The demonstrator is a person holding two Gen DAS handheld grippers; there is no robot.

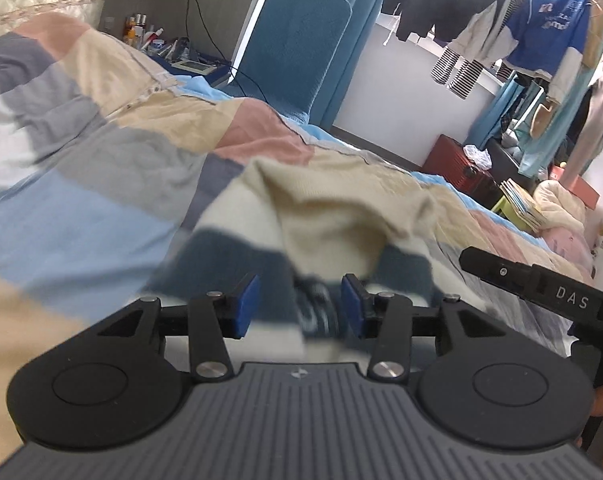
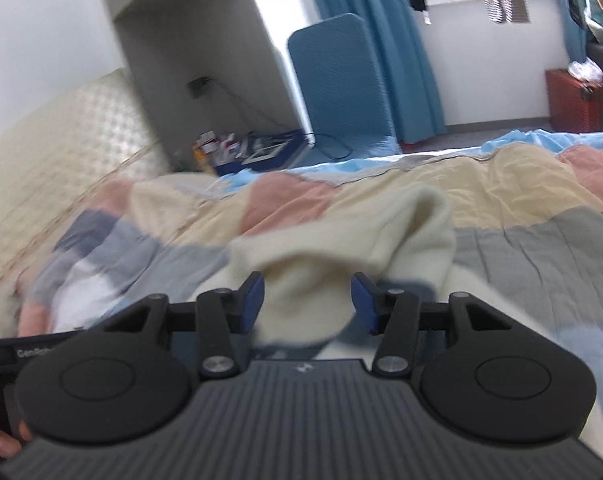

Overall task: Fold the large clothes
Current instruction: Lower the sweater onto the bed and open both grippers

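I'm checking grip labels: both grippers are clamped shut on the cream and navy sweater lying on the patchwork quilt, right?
Not clamped: in both wrist views the left gripper and right gripper stand open, pads clear of the sweater, which does lie on the quilt.

A large knitted sweater [image 1: 341,208] lies crumpled on a bed [image 1: 101,200] spread with a patchwork quilt of pink, beige, grey, white and light blue squares. The sweater is mostly cream, with broad dark blue bands across its near part. It is not flat: the cream cloth is bunched into a soft hump with deep folds, highest toward the middle. In the right wrist view the same sweater [image 2: 341,240] shows as a rumpled cream mound, a strip of dark blue at its near edge. Both views are blurred.
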